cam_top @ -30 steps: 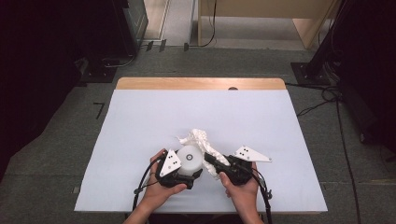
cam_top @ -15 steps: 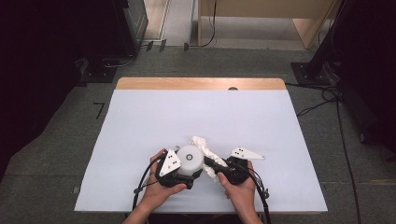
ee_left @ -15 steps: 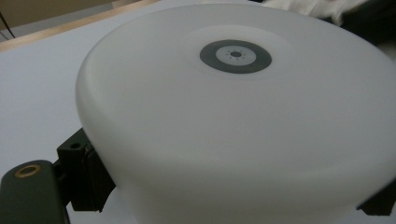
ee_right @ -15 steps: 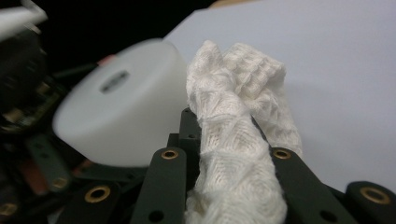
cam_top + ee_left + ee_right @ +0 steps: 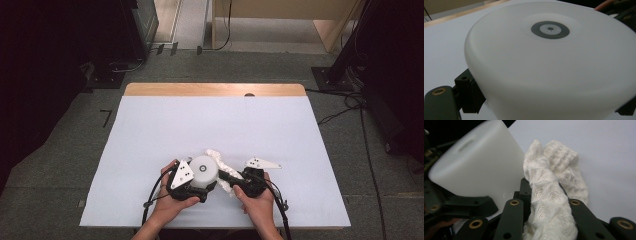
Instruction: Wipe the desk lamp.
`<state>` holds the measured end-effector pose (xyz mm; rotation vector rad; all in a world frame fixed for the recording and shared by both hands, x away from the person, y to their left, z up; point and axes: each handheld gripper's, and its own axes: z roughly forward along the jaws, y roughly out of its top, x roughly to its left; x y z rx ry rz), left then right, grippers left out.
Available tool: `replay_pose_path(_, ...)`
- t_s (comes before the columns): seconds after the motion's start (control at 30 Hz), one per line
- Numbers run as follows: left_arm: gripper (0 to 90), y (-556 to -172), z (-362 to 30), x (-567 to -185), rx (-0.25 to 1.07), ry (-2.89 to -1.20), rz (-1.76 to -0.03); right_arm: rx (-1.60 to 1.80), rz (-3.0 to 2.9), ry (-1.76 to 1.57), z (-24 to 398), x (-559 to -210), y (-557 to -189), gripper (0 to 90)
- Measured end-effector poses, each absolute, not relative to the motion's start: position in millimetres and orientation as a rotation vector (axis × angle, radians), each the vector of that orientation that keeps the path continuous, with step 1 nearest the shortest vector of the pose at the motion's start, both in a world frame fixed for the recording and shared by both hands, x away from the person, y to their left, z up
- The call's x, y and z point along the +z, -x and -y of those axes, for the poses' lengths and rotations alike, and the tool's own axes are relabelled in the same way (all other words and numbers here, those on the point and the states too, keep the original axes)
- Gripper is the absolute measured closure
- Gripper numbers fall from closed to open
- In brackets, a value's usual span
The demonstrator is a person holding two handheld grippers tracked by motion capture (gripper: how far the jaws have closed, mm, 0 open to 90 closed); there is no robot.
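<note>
Near the desk's (image 5: 150, 150) front edge, the left gripper (image 5: 192, 186) grasps the smooth, rigid white cup (image 5: 204, 171); the right gripper (image 5: 239, 183) stays clenched on the soft, limp cloth (image 5: 551, 202), best pinched mid-bunch.

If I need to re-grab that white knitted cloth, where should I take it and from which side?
Judging by its pose, take the cloth at the bunched, rope-like middle the right tool already pinches, coming from the person's side. The far end lies loose on the table; the white container blocks the left.
</note>
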<state>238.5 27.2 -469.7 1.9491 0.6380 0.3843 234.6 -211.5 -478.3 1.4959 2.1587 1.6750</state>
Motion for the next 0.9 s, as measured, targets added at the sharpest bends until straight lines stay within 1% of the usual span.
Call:
replay_pose_path(0.1,8.5,-238.7,-27.4,-469.6,0.383,-1.951,-0.636,1.66,-2.172,-1.529,210.8,-484.8,-236.2,76.5)
replay_pose_path(0.27,8.2,-238.0,-28.1,-469.2,0.384,-1.949,-0.636,1.67,-2.139,-1.503,215.4,-479.3,-236.7,76.0)
replay_pose_path(0.37,5.1,-233.5,-26.4,-466.7,0.424,-1.937,-0.678,1.678,-2.087,-1.505,222.6,-475.2,-236.6,76.0)
replay_pose_path(0.5,4.6,-225.7,-16.4,-463.5,0.496,-1.925,-0.784,1.676,-2.055,-1.503,227.9,-472.7,-236.9,76.0)
replay_pose_path(0.57,4.8,-222.6,-9.5,-466.1,0.536,-1.931,-0.849,1.68,-2.045,-1.505,229.0,-471.9,-236.7,76.0)
replay_pose_path(0.63,7.0,-220.0,-5.6,-469.1,0.562,-1.919,-0.885,1.674,-2.046,-1.499,228.5,-471.5,-236.2,76.0)
replay_pose_path(0.8,8.3,-222.6,-9.5,-468.2,0.537,-1.927,-0.861,1.663,-2.063,-1.474,223.9,-471.7,-234.8,76.0)
replay_pose_path(0.87,8.4,-225.0,-12.0,-468.2,0.529,-1.934,-0.834,1.662,-2.064,-1.472,221.8,-471.7,-234.2,76.0)
replay_pose_path(0.9,8.4,-227.3,-13.9,-467.4,0.534,-1.95,-0.789,1.659,-2.067,-1.469,221.4,-471.4,-233.8,76.0)
